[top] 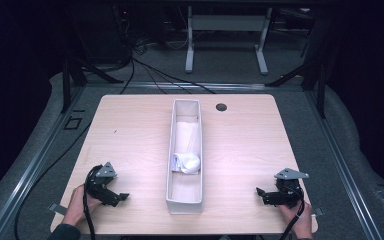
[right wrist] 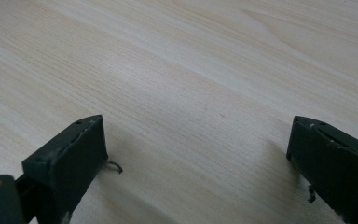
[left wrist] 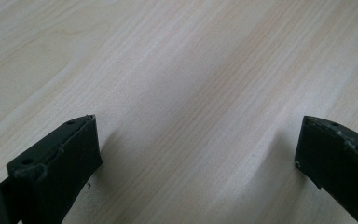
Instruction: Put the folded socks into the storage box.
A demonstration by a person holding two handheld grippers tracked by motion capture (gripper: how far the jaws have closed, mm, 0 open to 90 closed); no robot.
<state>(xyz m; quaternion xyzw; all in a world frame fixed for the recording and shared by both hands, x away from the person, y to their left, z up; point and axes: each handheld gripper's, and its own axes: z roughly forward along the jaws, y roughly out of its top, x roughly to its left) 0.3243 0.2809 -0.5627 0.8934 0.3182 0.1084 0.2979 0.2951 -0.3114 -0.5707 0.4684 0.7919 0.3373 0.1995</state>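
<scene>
Both claws, left (top: 125, 196) and right (top: 258, 191), rest released at the frame's lower corners. The white cloth (top: 186, 162) already lies mid-frame in the box (top: 184, 204); next probably reaching in.

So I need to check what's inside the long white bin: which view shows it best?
The high view: the bin lies open from above, a rolled white cloth inside. Both gripper views show bare table wood between open jaws.

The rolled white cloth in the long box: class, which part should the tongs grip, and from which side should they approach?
Grip the rounded bundle end of the rolled white cloth, coming straight down from above. The tall walls of the narrow white box block any sideways approach. Set the jaws along the box's length, since there's little room across. Both the left tongs and the right tongs are open.
</scene>
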